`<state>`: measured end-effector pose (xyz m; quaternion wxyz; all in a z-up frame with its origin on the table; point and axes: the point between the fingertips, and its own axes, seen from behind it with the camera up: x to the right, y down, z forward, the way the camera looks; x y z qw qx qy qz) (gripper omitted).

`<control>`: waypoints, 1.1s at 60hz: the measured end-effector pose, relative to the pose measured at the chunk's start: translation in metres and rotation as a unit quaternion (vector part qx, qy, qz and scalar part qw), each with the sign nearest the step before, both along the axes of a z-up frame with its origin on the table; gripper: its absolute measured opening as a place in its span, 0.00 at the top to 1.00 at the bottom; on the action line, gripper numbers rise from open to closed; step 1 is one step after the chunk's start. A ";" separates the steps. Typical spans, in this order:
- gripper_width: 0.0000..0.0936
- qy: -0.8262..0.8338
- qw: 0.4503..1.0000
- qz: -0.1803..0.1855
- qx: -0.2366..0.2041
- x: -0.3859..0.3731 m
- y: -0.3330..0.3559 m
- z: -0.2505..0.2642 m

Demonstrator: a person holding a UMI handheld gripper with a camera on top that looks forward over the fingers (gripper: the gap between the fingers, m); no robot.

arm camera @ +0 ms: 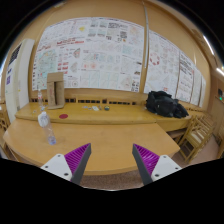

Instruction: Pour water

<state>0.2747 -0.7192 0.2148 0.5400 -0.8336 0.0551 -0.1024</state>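
The one thing here that looks made for pouring is a small clear bottle [43, 119], standing upright on the table [100, 140] well beyond my jaws and off to the left of them. I judge it to be thin plastic: light, smooth and a little slippery, likely to give under a hard squeeze, and sloshing if it holds water, which I cannot tell from here. I would take it around the middle of the body, below the neck, with a firm but gentle pinch. Just ahead of it lies a small pale thing I cannot make out. My jaws [112, 160] stand open and hold nothing, one purple pad [76, 158] on each side and bare table between them. I count one bottle and no cup that I can be sure of. Further back I see one small red object [64, 116], one tan box [56, 90] on the rear bench, one black bag [165, 103] to the right, and a wall papered with posters [100, 50]
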 end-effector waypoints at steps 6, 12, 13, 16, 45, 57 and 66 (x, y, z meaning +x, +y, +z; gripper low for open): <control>0.09 -0.001 1.000 -0.005 -0.016 -0.002 0.000 -0.018; 0.09 -0.008 0.999 -0.009 -0.036 -0.014 -0.004 -0.052; 0.09 -0.008 0.999 -0.010 -0.039 -0.018 -0.004 -0.059; 0.09 -0.008 0.999 -0.011 -0.051 -0.030 -0.006 -0.081; 0.09 0.052 0.994 0.059 -0.077 -0.294 0.132 -0.202; 0.09 0.041 0.996 0.078 -0.014 -0.335 0.248 -0.191; 0.18 0.039 0.997 0.069 0.018 -0.339 0.307 -0.182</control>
